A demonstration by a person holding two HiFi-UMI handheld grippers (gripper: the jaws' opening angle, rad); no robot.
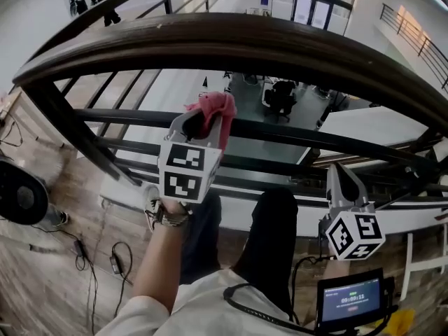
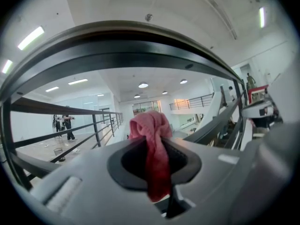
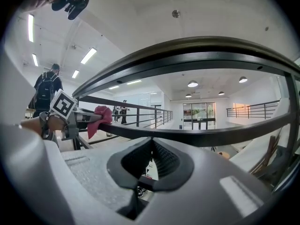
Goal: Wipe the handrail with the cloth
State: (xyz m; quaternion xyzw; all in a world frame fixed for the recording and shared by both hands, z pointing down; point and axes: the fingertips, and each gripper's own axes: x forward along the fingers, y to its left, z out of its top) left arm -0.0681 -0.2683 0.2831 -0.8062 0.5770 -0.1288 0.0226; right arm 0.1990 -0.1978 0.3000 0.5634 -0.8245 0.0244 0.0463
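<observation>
- The handrail is a broad, glossy dark-brown rail that arcs across the top of the head view, with thin black bars running beneath it.
- The cloth is pink and nubby. It is bunched into a crumpled knot past the jaw tips, with a tail hanging back between them. It sits below the handrail and clear of it, level with the upper black bar.
- The left gripper is raised toward the railing, its jaws clamped on the cloth.
- The right gripper is lower, to the right. Its jaws are pressed together with nothing in them, and a black bar crosses just beyond their tips.
</observation>
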